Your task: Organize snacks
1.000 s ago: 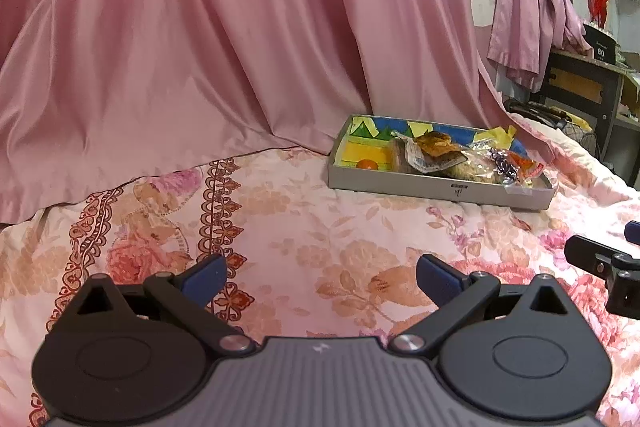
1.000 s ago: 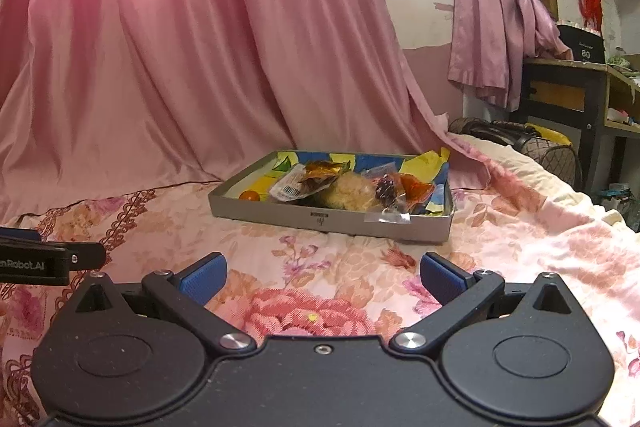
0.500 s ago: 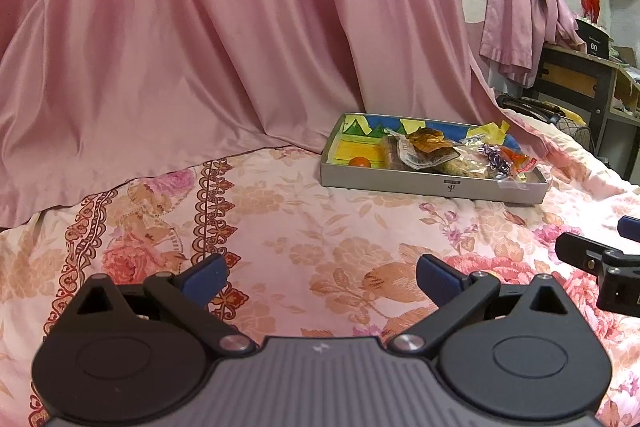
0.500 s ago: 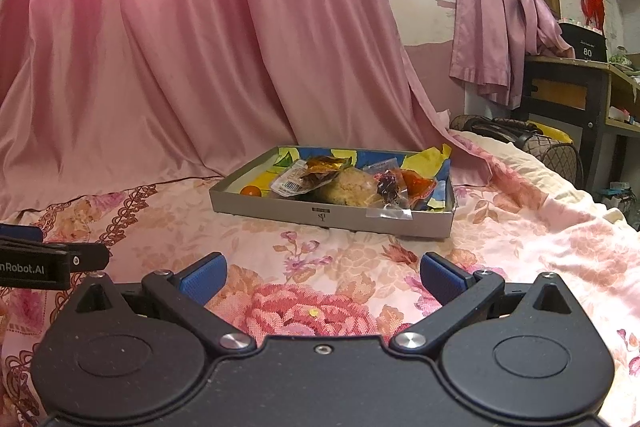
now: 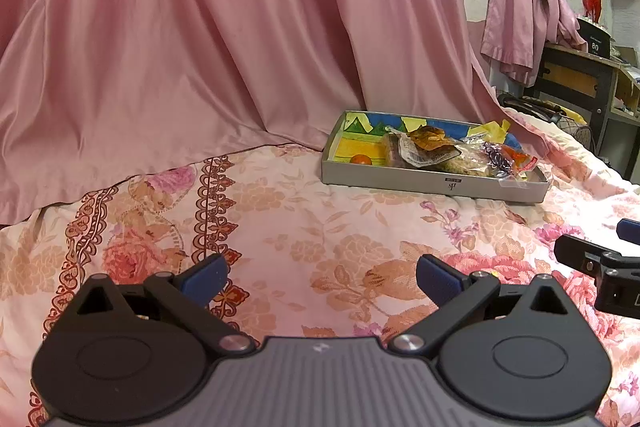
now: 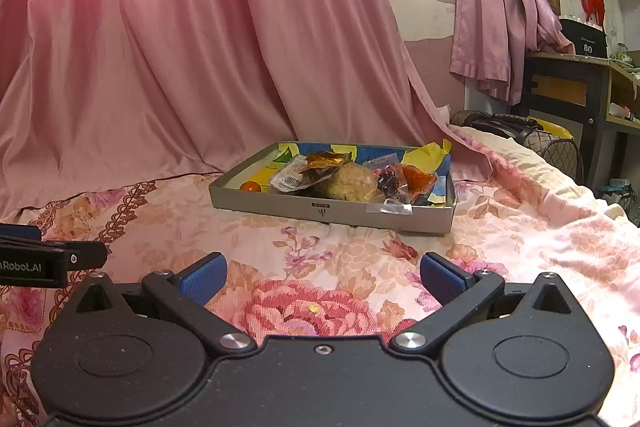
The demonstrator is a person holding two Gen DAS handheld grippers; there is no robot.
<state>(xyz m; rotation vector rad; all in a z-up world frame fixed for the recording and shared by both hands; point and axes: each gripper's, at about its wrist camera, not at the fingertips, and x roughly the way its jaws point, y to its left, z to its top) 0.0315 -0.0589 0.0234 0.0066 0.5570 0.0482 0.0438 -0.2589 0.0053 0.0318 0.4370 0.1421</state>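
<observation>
Snacks sit heaped in the tray (image 6: pixel 320 205), a shallow grey cardboard box lying on the floral bedspread (image 5: pixel 320 227) in front of the pink curtain (image 5: pixel 200 27). Inside the tray, toward its left end, lies a small orange ball (image 6: pixel 251 186), perhaps a fruit or a sweet. To its right a clear label-bearing packet (image 6: pixel 290 179) is overlapped by a crinkled brown wrapper (image 6: pixel 326 161); next comes a pale crumbly cake (image 6: pixel 352 181), then a dark packet (image 6: pixel 387 181) and an orange-red packet (image 6: pixel 418 179) near the tray's right wall.

The left hand-held gripper (image 5: pixel 320 277) has its jaws spread wide and empty, hanging over the bedspread well short of the tray. The right hand-held gripper (image 6: pixel 322 273) is likewise wide apart and empty, nearer the tray's front wall.

All of these look light. The film wrappers are probably slick and will crumple, so a pinch on a sealed edge or loose corner should hold better than a squeeze across the middle. The cake looks fragile and needs a gentle grip. The ball may roll away, so it is best taken across its widest part.
</observation>
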